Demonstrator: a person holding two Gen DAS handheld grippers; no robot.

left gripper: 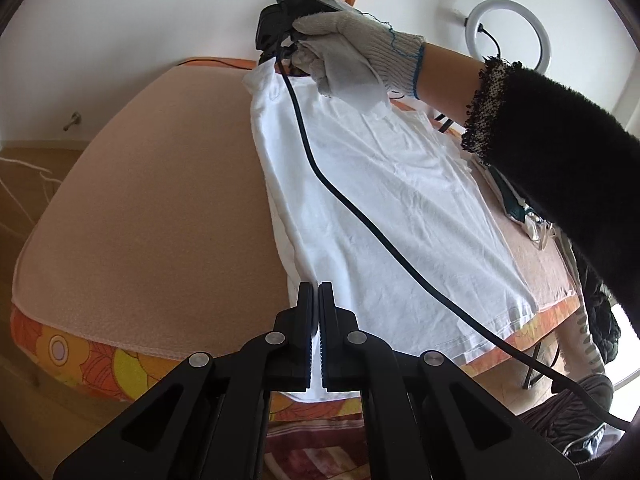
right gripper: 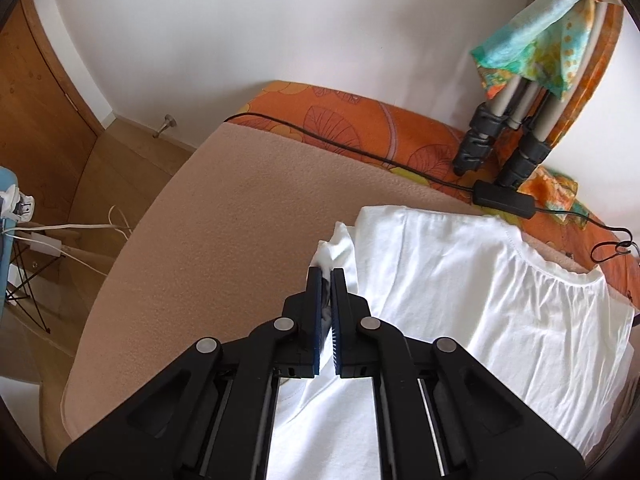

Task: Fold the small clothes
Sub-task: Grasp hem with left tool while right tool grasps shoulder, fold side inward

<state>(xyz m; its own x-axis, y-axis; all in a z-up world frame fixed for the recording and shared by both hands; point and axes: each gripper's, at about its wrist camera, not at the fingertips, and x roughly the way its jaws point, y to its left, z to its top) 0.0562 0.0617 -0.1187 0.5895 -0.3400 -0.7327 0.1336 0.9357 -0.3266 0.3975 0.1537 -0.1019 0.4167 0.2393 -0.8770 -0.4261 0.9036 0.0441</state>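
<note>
A white T-shirt [left gripper: 400, 208] lies spread on a peach blanket [left gripper: 160, 200] over a bed. At its near hem corner, my left gripper [left gripper: 316, 286] is shut, with white cloth pinched between the pads. At the far end of the same long edge, a gloved hand [left gripper: 352, 52] holds my right gripper [left gripper: 278, 62] against the shirt's corner. In the right wrist view, the right gripper [right gripper: 326, 274] is shut on a bunched fold of the T-shirt [right gripper: 480, 300], which spreads away to the right. The shirt's left edge runs from one gripper to the other.
A black cable [left gripper: 340, 196] trails from the right gripper across the shirt. A thin cord with a black box [right gripper: 504, 200] lies along the bed's orange floral edge [right gripper: 360, 116], beside tripod legs [right gripper: 500, 140]. A ring light [left gripper: 508, 28] hangs on the wall. Bare blanket stretches left.
</note>
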